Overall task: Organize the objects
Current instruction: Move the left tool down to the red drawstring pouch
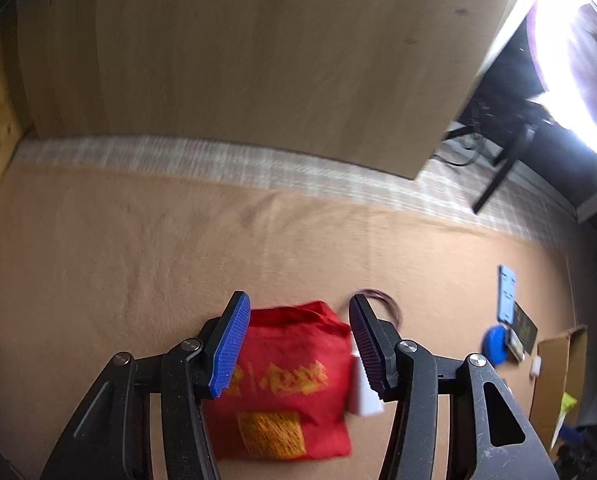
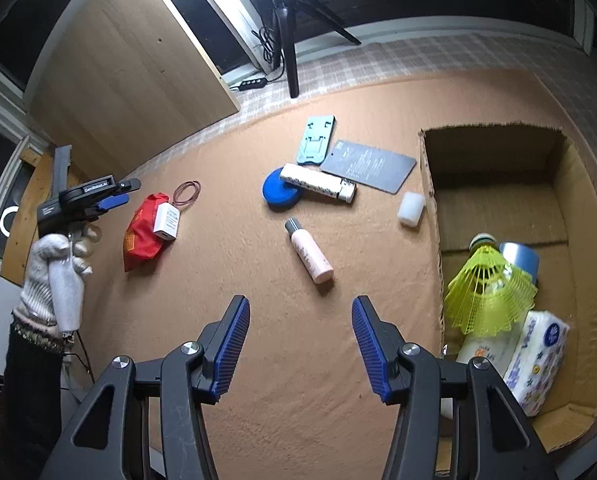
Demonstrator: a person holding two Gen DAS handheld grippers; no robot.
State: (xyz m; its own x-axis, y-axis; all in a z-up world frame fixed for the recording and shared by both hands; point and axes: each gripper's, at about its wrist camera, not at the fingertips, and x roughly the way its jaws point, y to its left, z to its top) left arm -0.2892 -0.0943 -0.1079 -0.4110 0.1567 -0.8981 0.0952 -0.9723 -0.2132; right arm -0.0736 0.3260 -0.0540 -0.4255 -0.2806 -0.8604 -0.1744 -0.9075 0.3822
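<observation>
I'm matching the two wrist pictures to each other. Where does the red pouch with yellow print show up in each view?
Left wrist: red pouch low in the centre, framed between the open jaws, a white charger at its right edge.
Right wrist: the pouch at mid-left, beside the other gripper.
Shared landmark: the loop of rubber bands just beyond the pouch.

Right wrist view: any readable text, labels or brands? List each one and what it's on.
"Vinda": tissue pack in the cardboard box.
Dark card: pale print, too small to read.
White charger: label lines, too small.
Red pouch: gold characters, blurred.
Left hand-held gripper: white label on its body, not legible.
White bottle in the box: orange print, unreadable.
</observation>
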